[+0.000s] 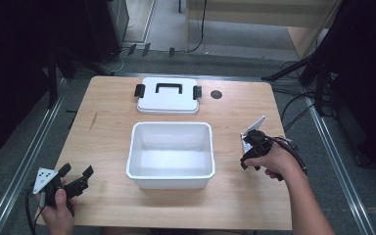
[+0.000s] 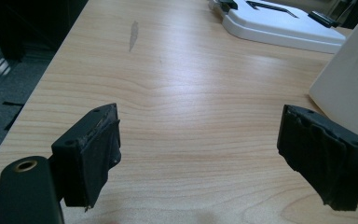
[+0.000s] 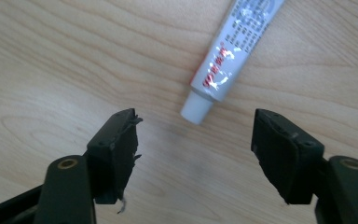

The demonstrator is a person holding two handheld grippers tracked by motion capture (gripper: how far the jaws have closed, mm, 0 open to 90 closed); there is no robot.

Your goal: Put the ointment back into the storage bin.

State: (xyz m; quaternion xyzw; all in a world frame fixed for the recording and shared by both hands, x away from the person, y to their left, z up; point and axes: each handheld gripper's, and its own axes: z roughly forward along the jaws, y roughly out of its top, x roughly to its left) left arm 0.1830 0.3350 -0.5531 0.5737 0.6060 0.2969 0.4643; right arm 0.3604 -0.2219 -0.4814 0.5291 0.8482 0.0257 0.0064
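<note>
The tube point(image 3: 230, 51), lying on the table point(image 3: 51, 56) at upper right of the right gripper view, looks light, soft and slippery, best pinched mid-body by the wide-open right gripper point(image 3: 196, 154); the left gripper point(image 2: 200, 154) gapes empty.

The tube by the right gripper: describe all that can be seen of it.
The tube is light grey, plastic-looking, with red marks, small print and a white cap. It lies flat on the wooden table, capped and untouched. Its cap points toward the gap between the open jaws of the right gripper, just short of them.
</note>
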